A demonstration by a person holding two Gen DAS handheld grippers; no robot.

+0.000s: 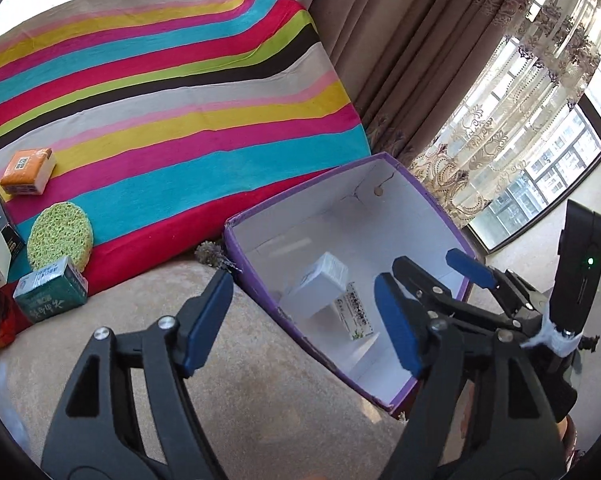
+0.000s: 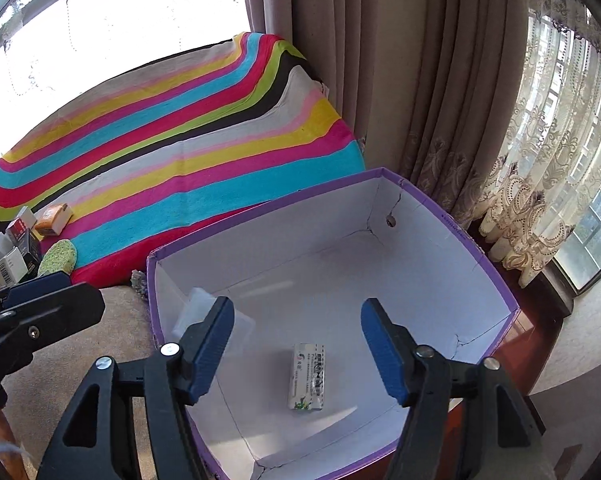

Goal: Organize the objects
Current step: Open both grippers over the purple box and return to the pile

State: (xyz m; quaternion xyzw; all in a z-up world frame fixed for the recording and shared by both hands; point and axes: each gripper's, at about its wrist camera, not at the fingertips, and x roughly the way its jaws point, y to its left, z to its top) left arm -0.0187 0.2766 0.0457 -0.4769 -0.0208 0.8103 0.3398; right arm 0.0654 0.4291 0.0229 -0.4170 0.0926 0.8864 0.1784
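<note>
Box: the purple cardboard box with white inside [image 2: 496, 280] sits beside the striped blanket [image 1: 160, 92].
Inside: a white carton [image 1: 320, 284], maybe tipped, and a small silver packet [image 2: 307, 378].
Left gripper [image 1: 300, 328]: fingers apart, empty.
Right gripper [image 2: 296, 348]: fingers apart, empty, above the box.
Next: fetch the green tissue pack [image 1: 50, 294]; squeeze gently.

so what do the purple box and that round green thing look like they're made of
Purple box: seemingly cardboard, matte white inside, purple outside; creases and small tears show at its corners. Round green pad: probably a sponge or foam scrubber, going by its open, holey texture; the exact material is unclear.
</note>
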